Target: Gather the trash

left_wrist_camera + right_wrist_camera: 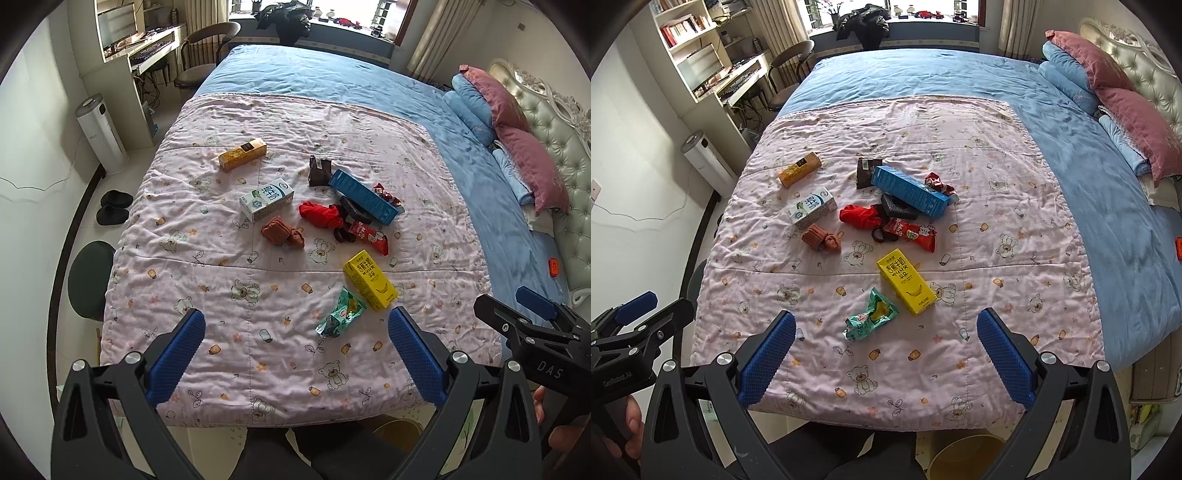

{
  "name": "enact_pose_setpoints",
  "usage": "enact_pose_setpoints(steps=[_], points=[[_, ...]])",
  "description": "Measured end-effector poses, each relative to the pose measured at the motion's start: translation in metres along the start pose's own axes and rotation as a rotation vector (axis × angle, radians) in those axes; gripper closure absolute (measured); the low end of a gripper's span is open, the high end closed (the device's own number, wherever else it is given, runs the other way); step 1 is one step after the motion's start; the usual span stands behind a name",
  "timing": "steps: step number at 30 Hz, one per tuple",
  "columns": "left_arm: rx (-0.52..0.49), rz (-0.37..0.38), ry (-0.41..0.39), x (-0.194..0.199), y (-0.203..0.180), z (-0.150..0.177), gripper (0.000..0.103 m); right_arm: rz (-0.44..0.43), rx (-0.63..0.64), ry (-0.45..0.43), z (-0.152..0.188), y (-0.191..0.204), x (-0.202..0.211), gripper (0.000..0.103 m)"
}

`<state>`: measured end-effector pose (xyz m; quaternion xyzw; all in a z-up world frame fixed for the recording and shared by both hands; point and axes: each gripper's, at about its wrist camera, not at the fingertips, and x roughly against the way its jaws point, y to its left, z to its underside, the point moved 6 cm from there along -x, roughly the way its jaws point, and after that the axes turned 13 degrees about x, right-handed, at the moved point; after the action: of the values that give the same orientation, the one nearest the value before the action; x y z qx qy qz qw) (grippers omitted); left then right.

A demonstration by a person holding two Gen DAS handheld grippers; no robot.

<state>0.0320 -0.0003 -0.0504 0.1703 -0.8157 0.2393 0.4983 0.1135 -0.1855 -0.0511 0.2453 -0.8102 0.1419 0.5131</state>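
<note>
- The green wrapper (871,315) lies crumpled on the pink quilt (258,258), touching the near end of the yellow banana-milk carton (907,282); more cartons, wrappers and balled socks lie beyond that carton.
- Both the left gripper (295,328) and right gripper (885,328) hover wide open and empty on the near side of the carton.
- Nothing looks collected yet; a first pick seems due.
- Next, likely: one gripper descends astride the wrapper, then carries it to the bin (964,456) below the quilt's near edge.

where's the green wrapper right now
The green wrapper lies on the pink quilt near its front edge, just in front of the yellow banana milk carton, centre in both wrist views.
</note>
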Motion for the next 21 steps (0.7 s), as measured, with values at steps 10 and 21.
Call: enact_pose_setpoints(steps=[10,21], points=[[0.022,0.014,0.008,-0.0013,0.0026,0.0014,0.004,-0.002,0.012,0.000,-0.0017,0.0022,-0.0006,0.008],[0.016,0.010,0.020,-0.0049,0.0010,0.0001,0.004,-0.009,0.021,0.008,-0.0048,0.0041,-0.0029,0.008]])
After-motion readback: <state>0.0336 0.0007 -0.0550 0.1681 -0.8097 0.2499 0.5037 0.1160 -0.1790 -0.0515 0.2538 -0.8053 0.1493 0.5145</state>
